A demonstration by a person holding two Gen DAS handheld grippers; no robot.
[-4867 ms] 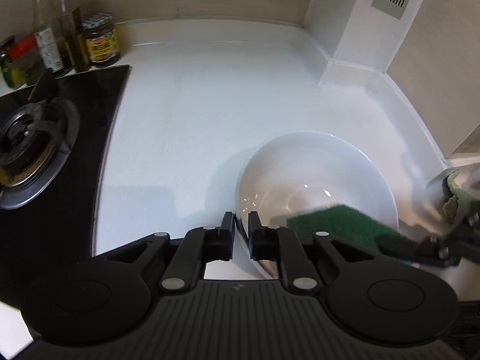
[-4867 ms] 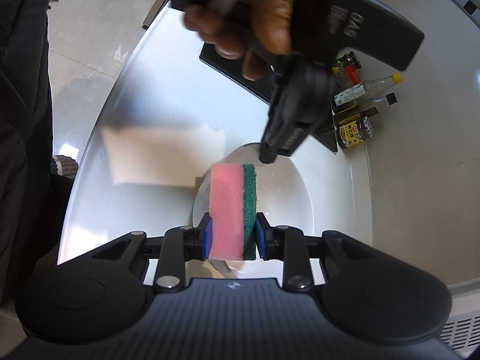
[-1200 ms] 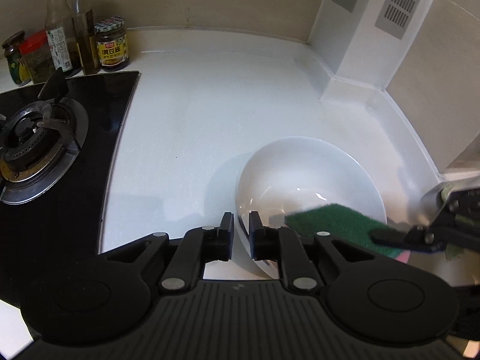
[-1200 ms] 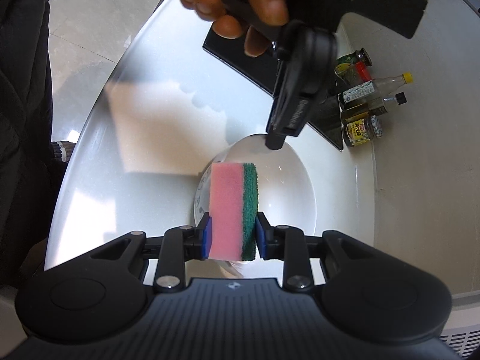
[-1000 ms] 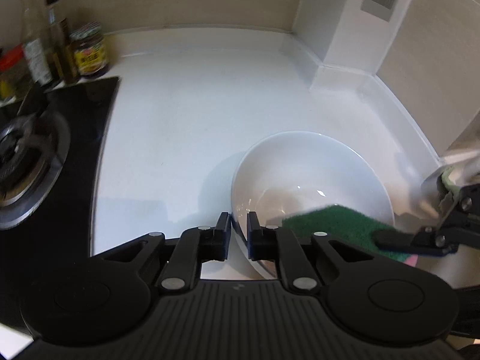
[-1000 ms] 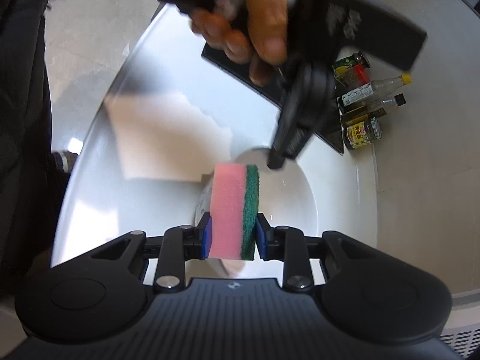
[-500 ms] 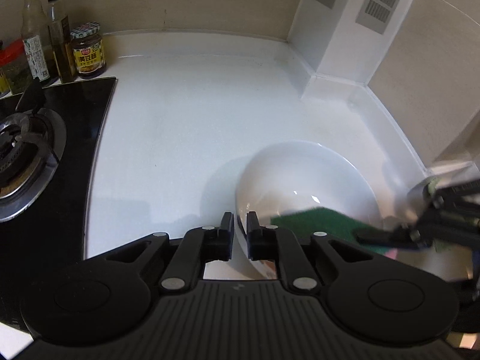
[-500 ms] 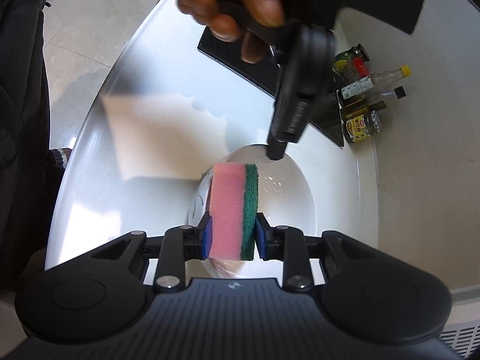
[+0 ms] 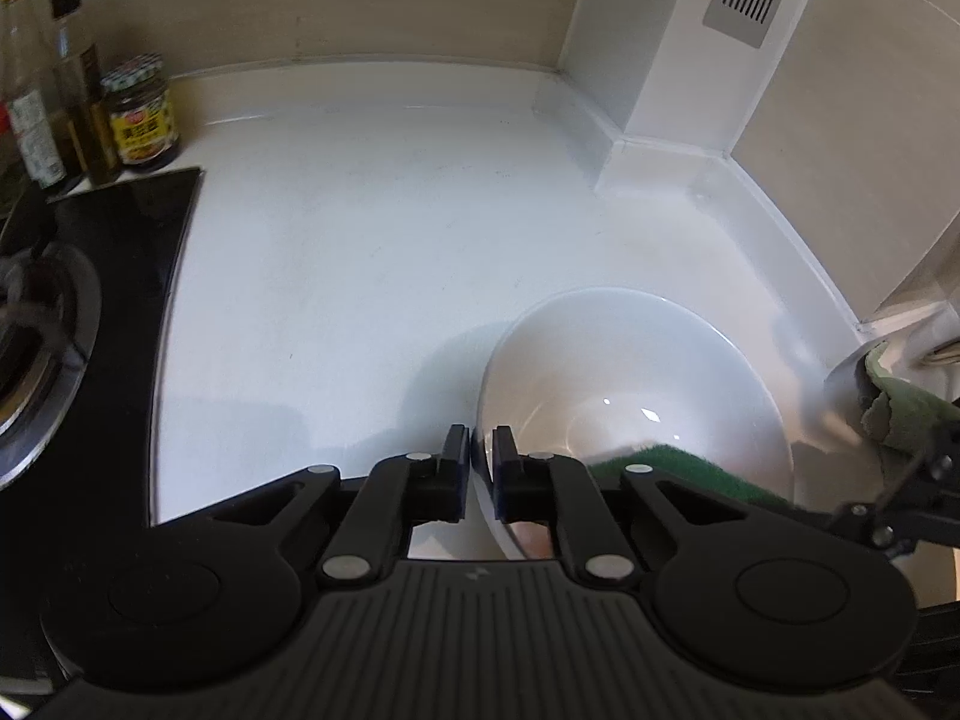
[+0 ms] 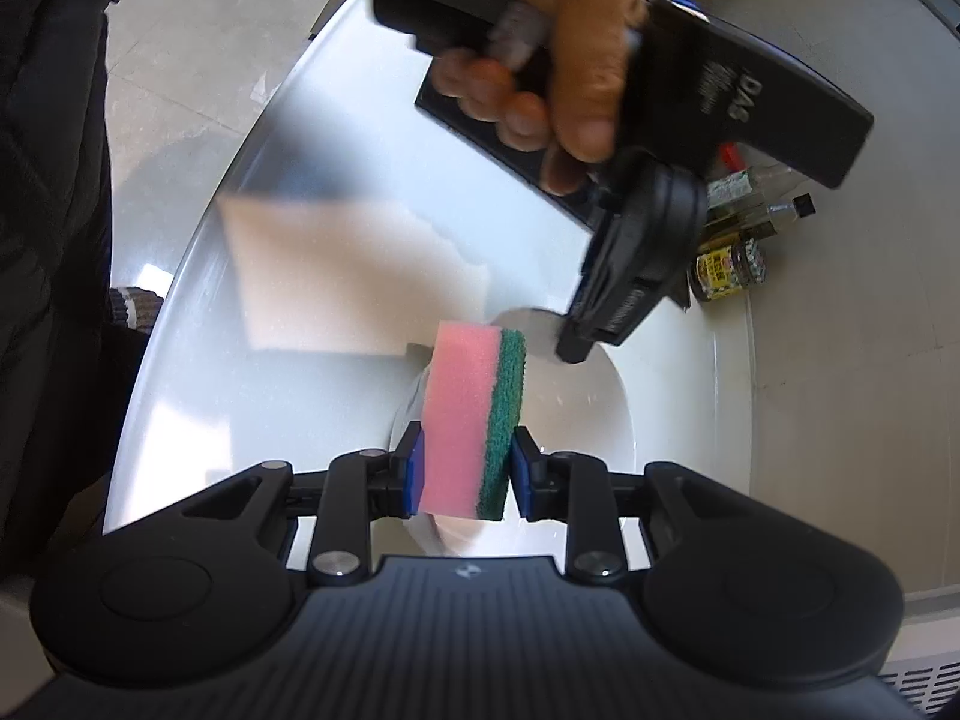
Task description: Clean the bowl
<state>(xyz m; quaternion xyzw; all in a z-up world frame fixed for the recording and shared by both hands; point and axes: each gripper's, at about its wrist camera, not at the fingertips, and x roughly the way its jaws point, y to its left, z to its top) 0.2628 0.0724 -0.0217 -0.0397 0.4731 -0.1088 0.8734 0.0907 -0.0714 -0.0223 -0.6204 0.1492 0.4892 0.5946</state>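
1. Where lettering shows, upper right of the right wrist view, "DAS" marks the left gripper (image 10: 573, 348); its jaws are closing on the bowl (image 9: 630, 372) rim.
2. Right gripper (image 10: 462, 468) clamps the sponge (image 10: 474, 414) over the bowl, lower centre.
3. Countertop (image 9: 372, 240) lies open toward the upper-left jar (image 9: 141, 114).

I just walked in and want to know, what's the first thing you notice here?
The bright pink and green sponge, clamped in the right tool over the white bowl. The left tool straddles the bowl's rim, its jaws closing. Sauce bottles stand by the black stove.
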